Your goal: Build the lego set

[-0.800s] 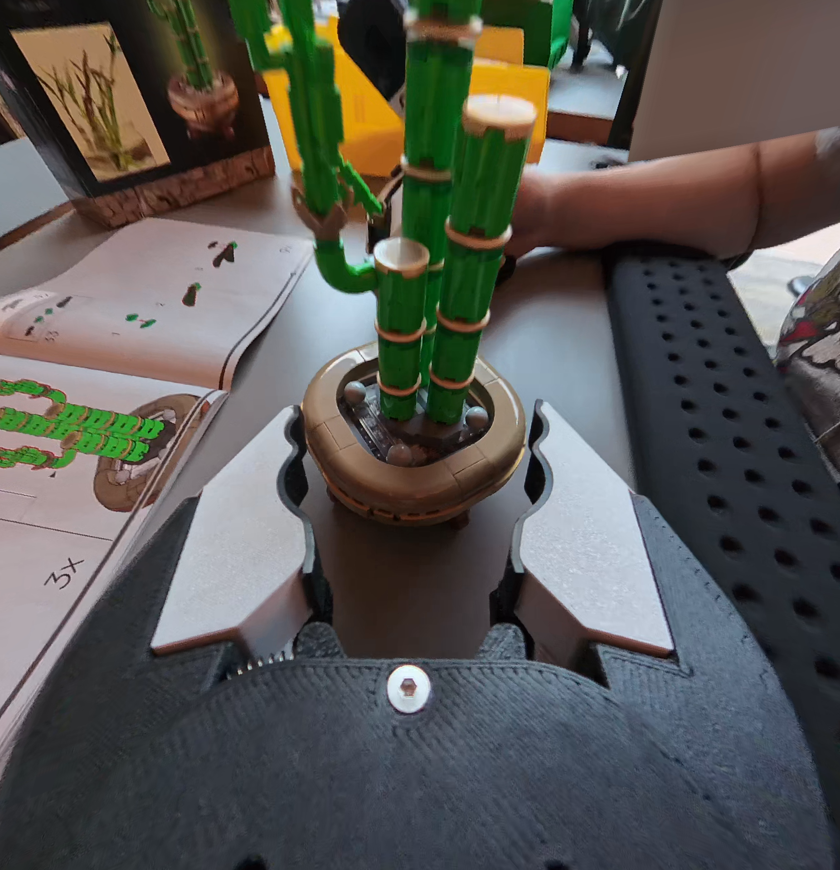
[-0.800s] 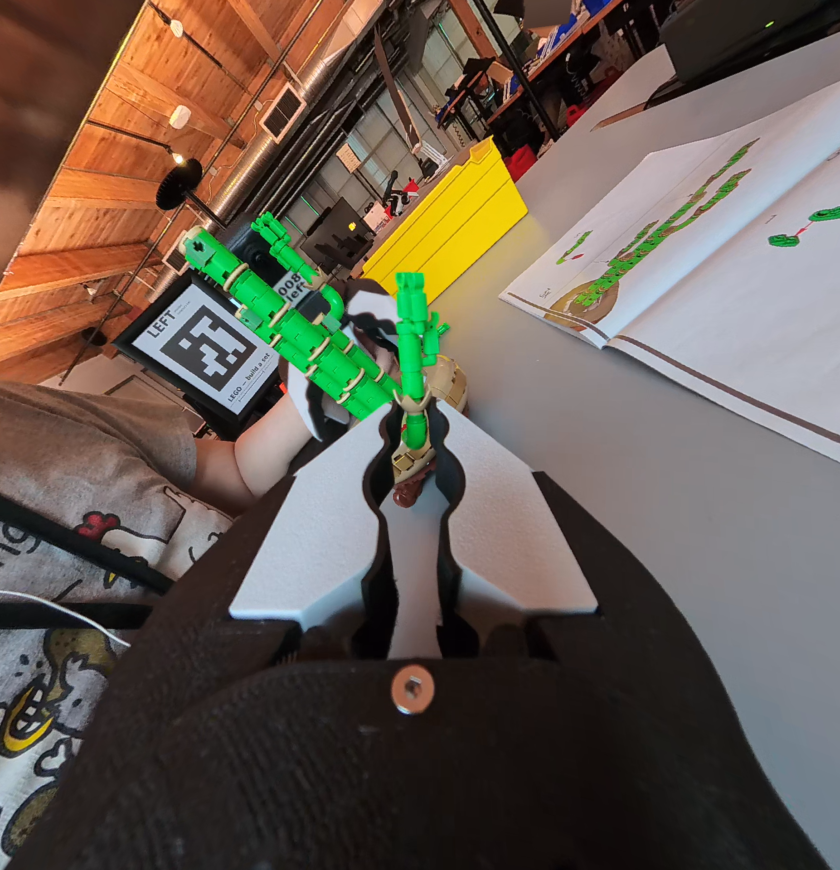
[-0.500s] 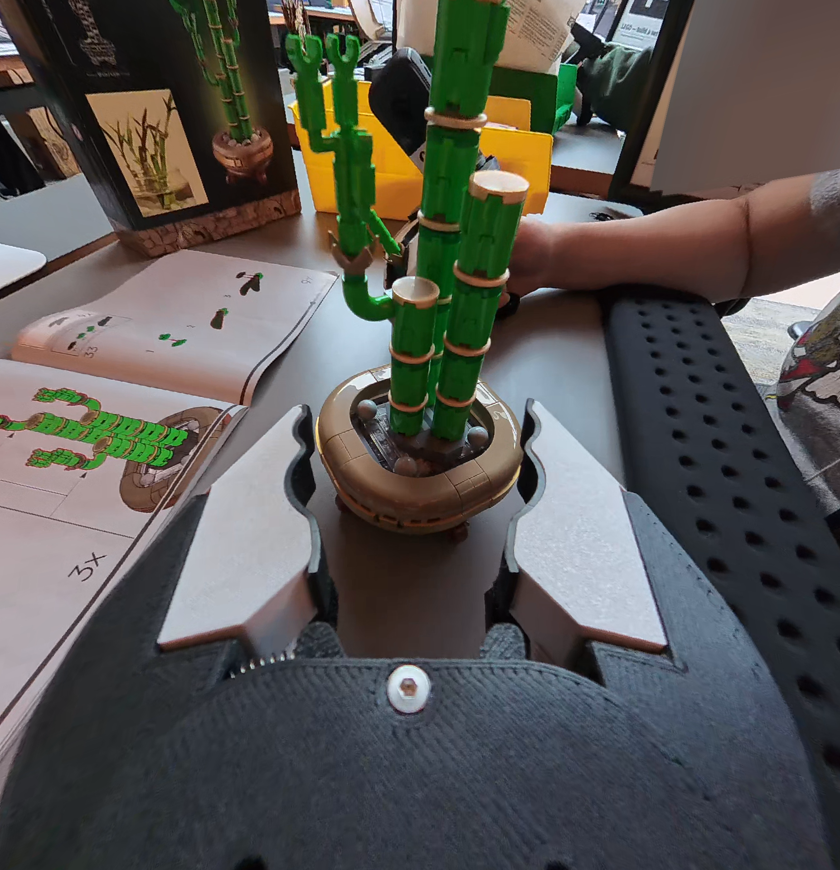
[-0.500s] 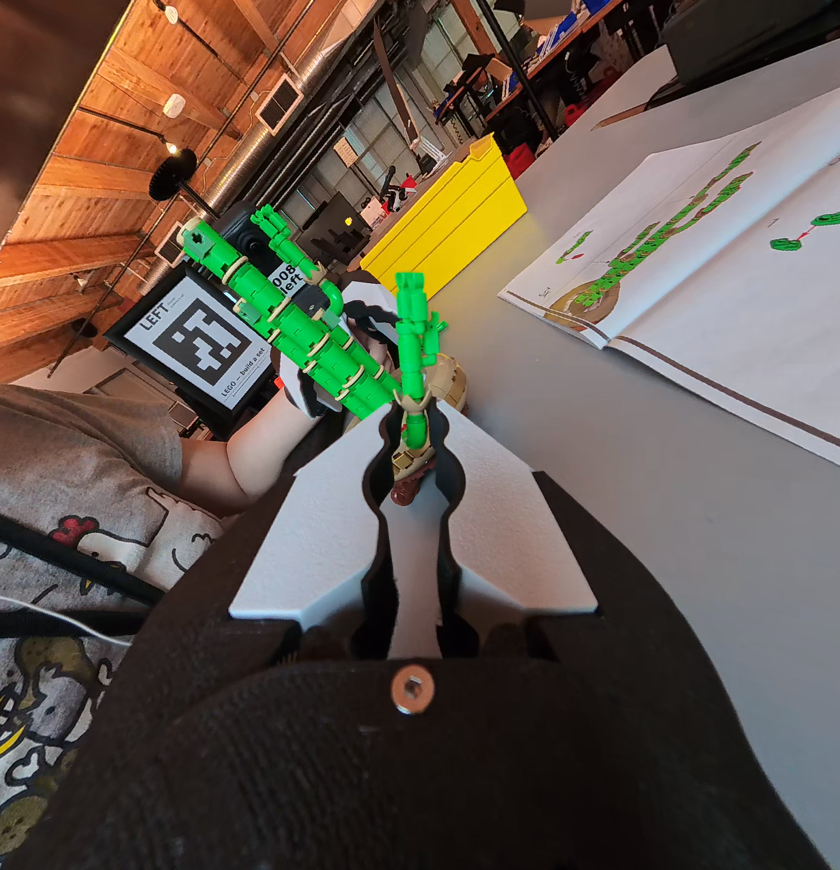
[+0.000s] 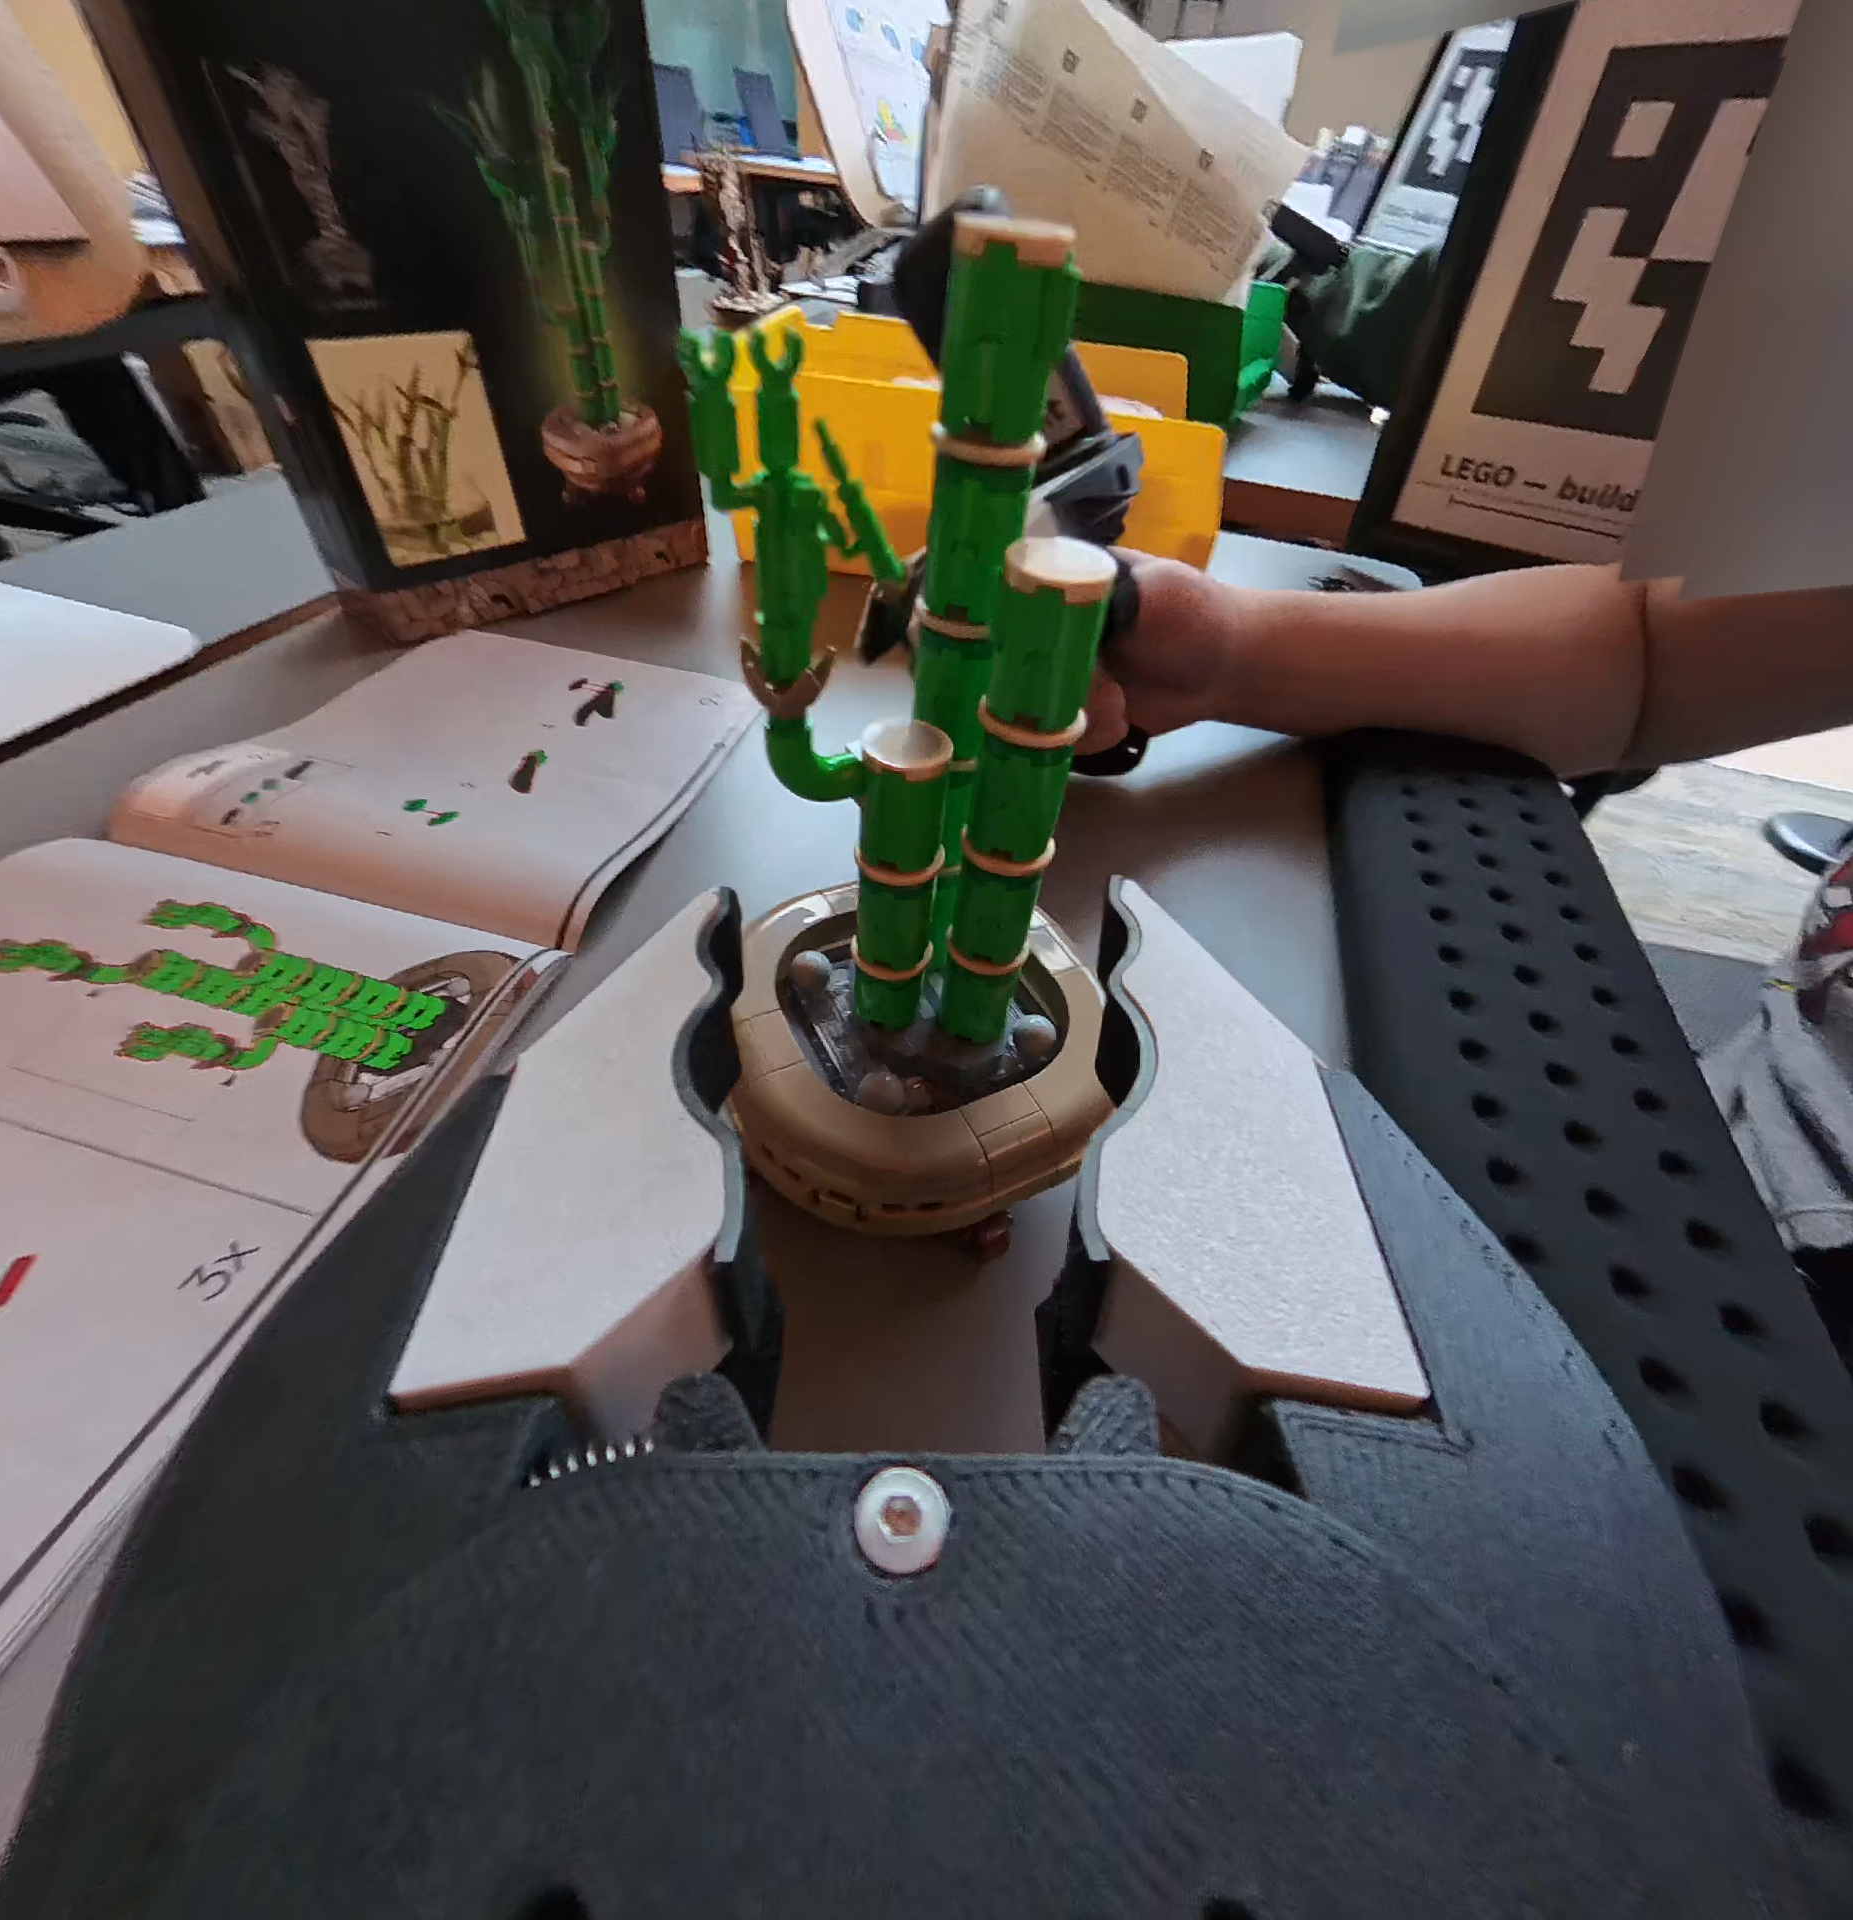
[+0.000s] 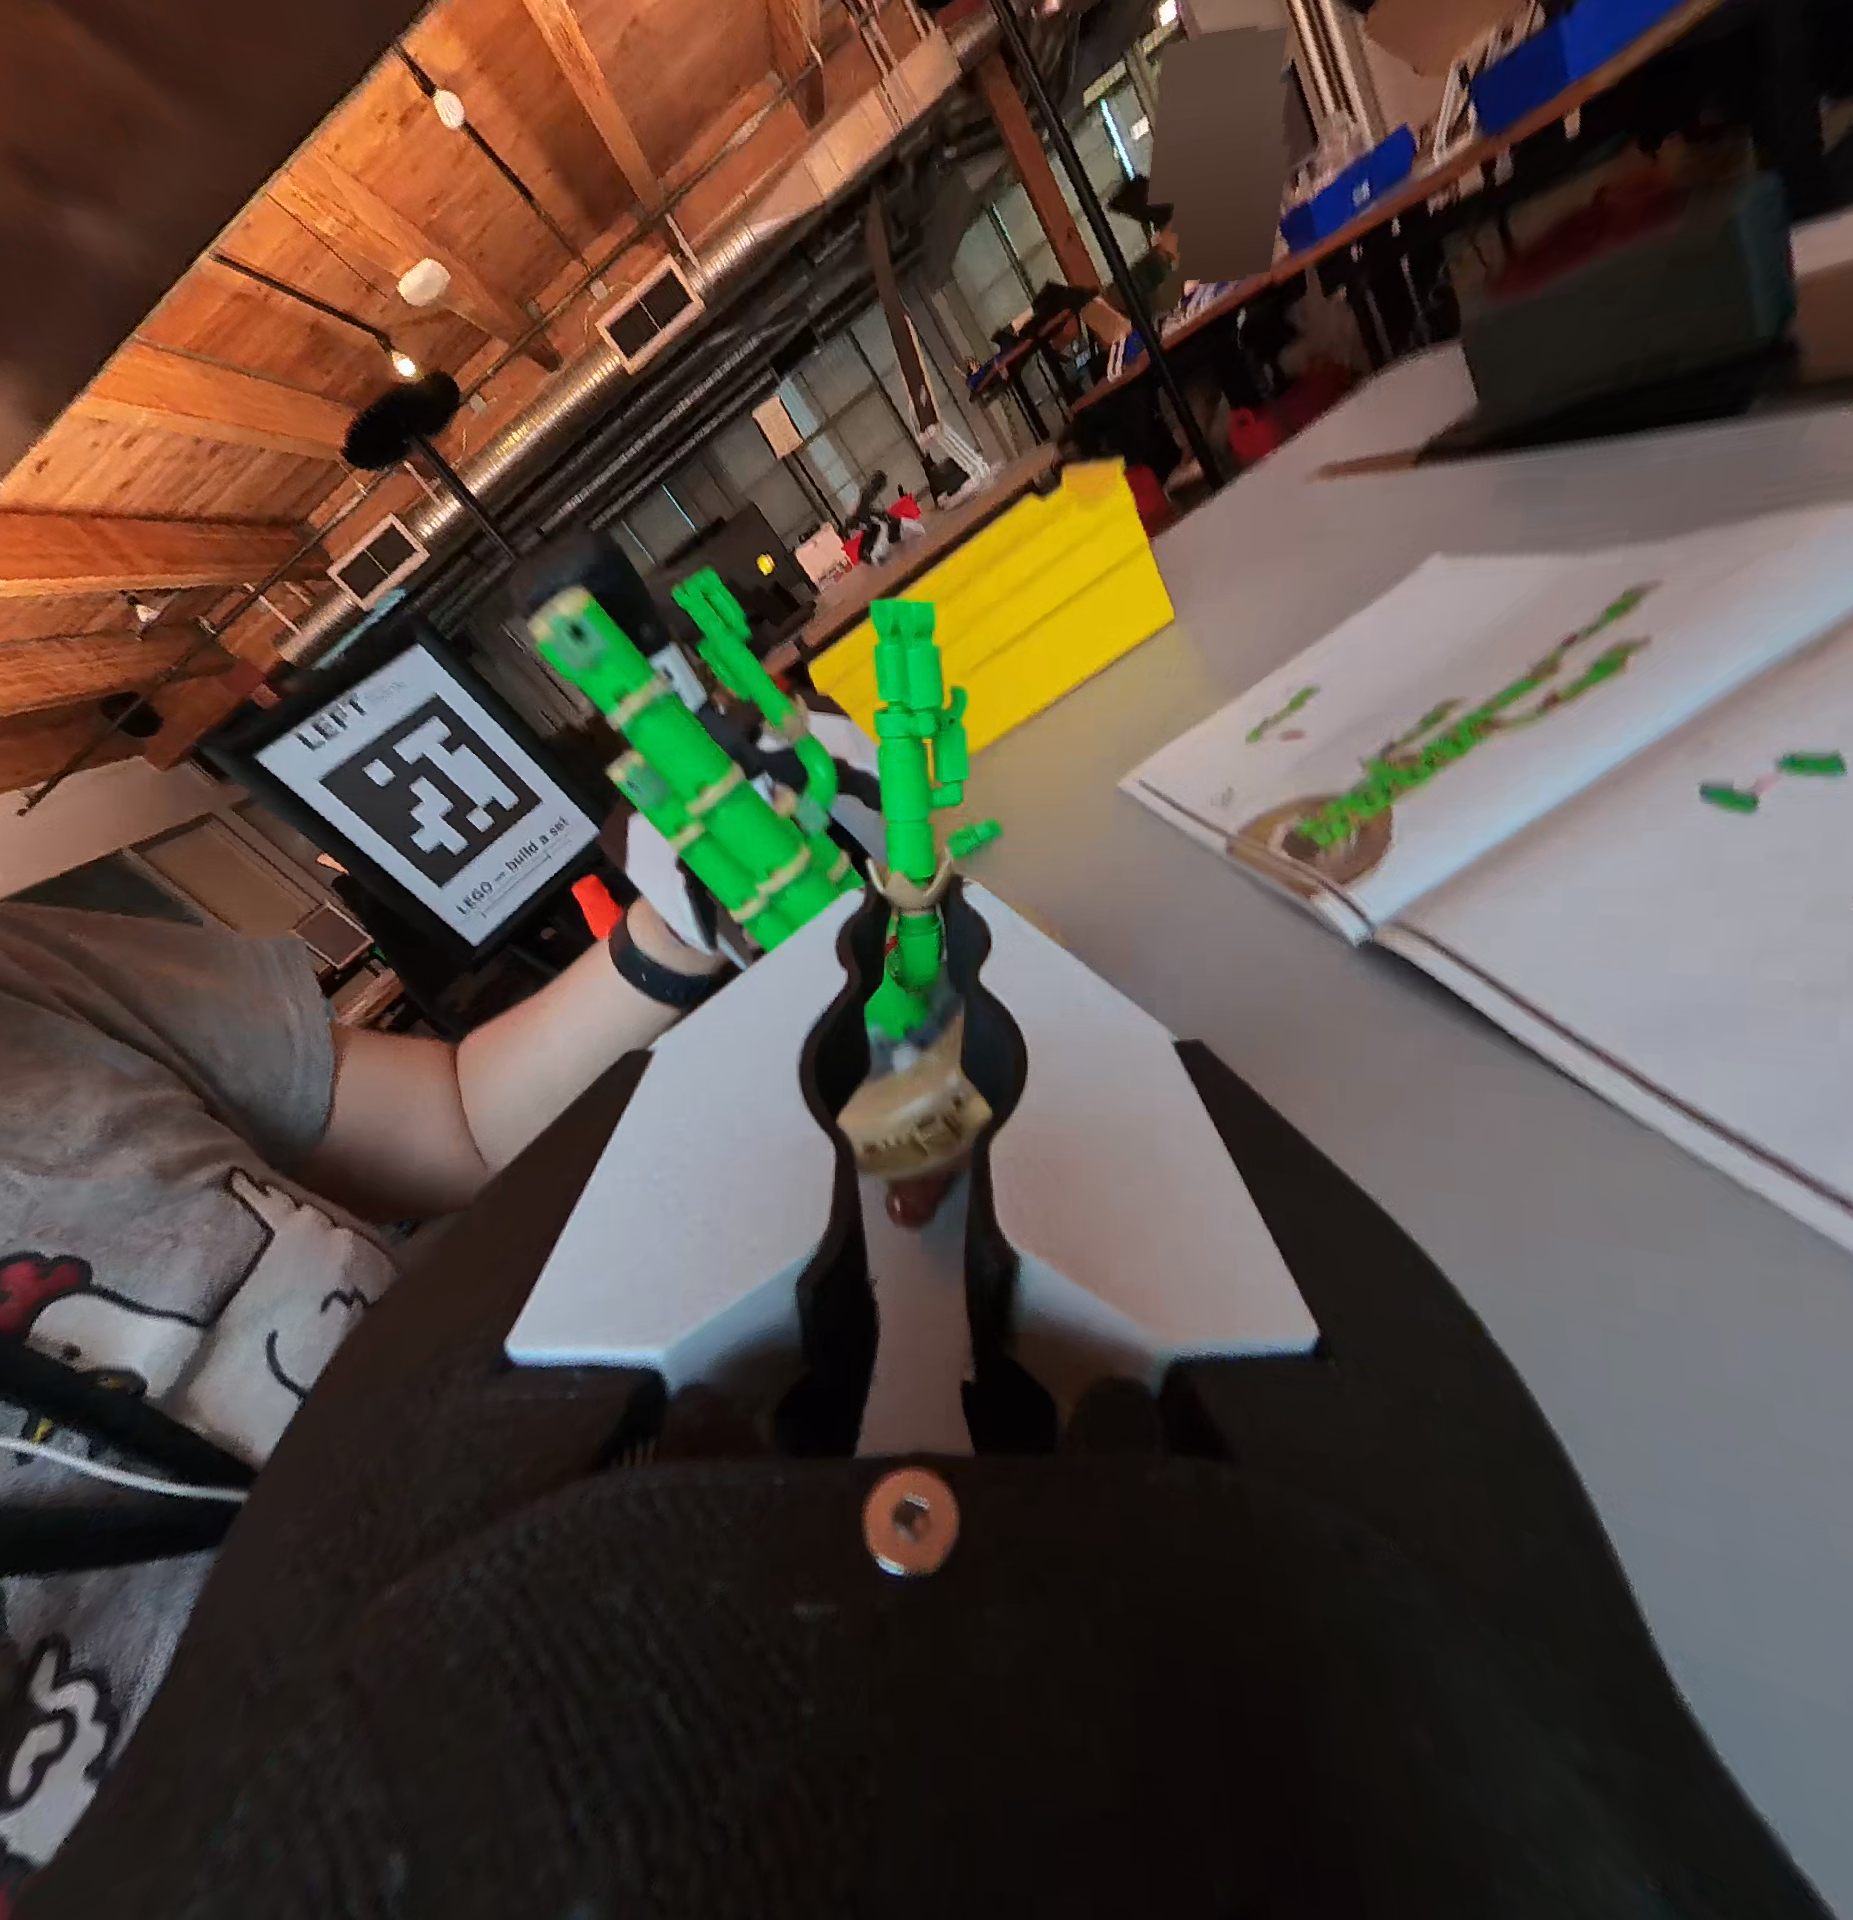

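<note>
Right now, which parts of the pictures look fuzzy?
Left wrist view: the open booklet is smeared, the bamboo plant fairly sharp. Right wrist view: the plant and booklet are both blurred, straight ceiling beams bend.

Right gripper (image 6: 906, 940) fingers (image 6: 735, 1143) nearly closed around a thin green stem (image 6: 906, 790) of the blurred bamboo model (image 6: 693, 790); booklet (image 6: 1587, 862) open on the bench (image 6: 1421, 1299).

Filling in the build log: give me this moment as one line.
left gripper: around tan pot, contact unclear | right gripper: shut on thin green shoot | bamboo stalks upright
</note>
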The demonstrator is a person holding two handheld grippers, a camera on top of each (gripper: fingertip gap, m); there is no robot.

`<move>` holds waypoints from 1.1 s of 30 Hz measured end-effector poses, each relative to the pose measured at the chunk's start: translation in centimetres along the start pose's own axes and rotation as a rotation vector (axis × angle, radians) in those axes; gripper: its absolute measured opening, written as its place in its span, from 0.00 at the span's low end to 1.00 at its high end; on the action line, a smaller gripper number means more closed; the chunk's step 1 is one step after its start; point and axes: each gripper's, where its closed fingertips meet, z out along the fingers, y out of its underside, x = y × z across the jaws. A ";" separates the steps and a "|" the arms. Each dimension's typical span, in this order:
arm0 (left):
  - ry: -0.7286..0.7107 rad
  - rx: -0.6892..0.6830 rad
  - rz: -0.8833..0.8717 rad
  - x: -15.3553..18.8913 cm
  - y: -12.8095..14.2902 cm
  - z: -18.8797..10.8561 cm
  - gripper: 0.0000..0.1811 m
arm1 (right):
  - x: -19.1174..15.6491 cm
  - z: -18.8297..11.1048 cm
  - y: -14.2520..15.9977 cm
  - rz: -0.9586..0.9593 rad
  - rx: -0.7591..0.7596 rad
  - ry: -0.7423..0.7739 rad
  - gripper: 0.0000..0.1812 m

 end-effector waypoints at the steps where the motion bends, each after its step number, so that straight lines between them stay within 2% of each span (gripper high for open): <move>1: -0.030 0.016 -0.004 -0.3 -0.4 -0.3 0.39 | -0.6 0.1 -1.1 -0.011 0.027 -0.016 0.06; 5: -0.147 0.176 -0.025 -0.4 -3.4 -2.3 0.39 | -3.2 0.6 -6.8 -0.088 0.128 -0.062 0.05; 8: -0.220 0.288 -0.038 0.5 -5.2 -3.9 0.32 | -4.3 2.1 -9.1 -0.154 0.073 -0.099 0.05; 11: -0.266 0.297 -0.038 1.8 -5.6 -5.2 0.18 | -5.5 3.8 -9.0 -0.180 -0.018 -0.176 0.06; 15: -0.344 0.291 -0.049 3.1 -6.4 -6.5 0.14 | -6.0 5.3 -7.7 -0.200 -0.066 -0.251 0.06; 16: -0.364 0.284 -0.034 3.5 -6.5 -6.6 0.04 | -6.3 5.6 -7.2 -0.189 -0.084 -0.277 0.06; 17: -0.377 0.281 -0.019 3.9 -6.7 -6.5 0.00 | -6.4 5.7 -6.9 -0.187 -0.088 -0.292 0.06; 22: -0.407 0.289 -0.001 4.5 -7.7 -4.6 0.01 | -6.8 5.8 -5.7 -0.172 -0.097 -0.333 0.06; 27: -0.462 0.246 -0.031 2.7 -8.0 -2.1 0.15 | -6.8 5.2 -5.7 -0.183 -0.069 -0.338 0.06; 33: -0.490 0.260 0.007 2.3 -9.8 -0.7 0.15 | -7.5 4.6 -6.5 -0.225 -0.045 -0.353 0.06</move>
